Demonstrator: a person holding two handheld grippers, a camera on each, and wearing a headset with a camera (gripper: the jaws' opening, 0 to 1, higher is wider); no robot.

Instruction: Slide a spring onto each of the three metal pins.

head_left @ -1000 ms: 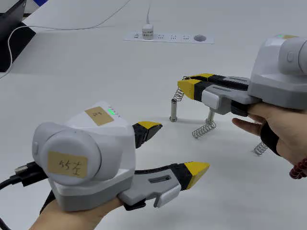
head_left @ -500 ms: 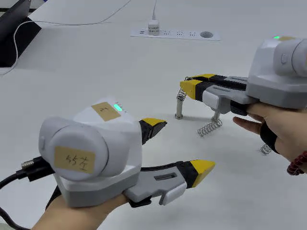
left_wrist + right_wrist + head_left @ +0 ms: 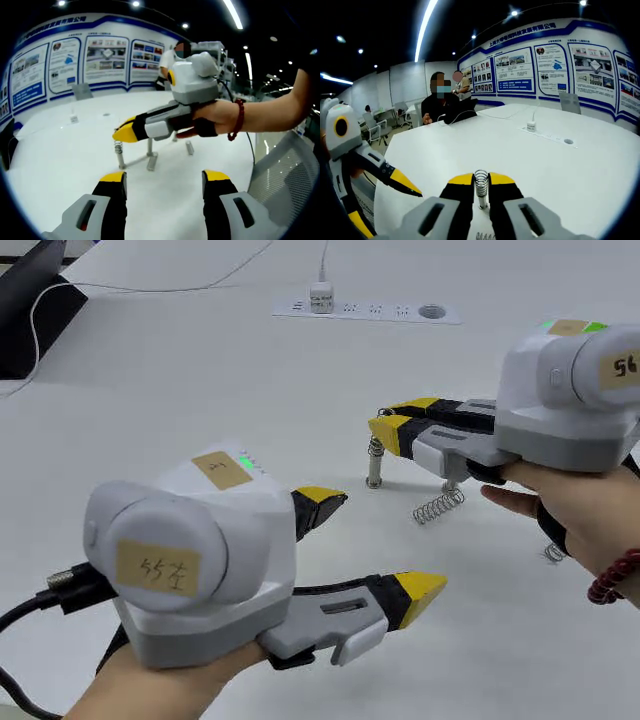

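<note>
A steel pin (image 3: 375, 473) stands upright on the white table (image 3: 200, 390). A small spring (image 3: 376, 448) sits around its top. My right gripper (image 3: 384, 426) is shut on that spring; in the right gripper view the spring (image 3: 480, 183) is pinched between the yellow tips above the pin (image 3: 481, 203). A second pin (image 3: 449, 483) stands partly hidden behind the right gripper. Next to it lies a loose spring (image 3: 438, 505), and another spring (image 3: 553, 553) lies by the right hand. My left gripper (image 3: 375, 545) hovers open and holds nothing, near the front. The left gripper view shows three pins (image 3: 151, 160).
A white power strip (image 3: 365, 311) with a plugged-in charger lies at the table's far side. A black object (image 3: 30, 320) and a white cable lie at the far left. People sit beyond the table (image 3: 442, 102).
The right gripper has brought the spring from beside the pin's top down over it and has rolled slightly. The left gripper has stayed open and in place.
</note>
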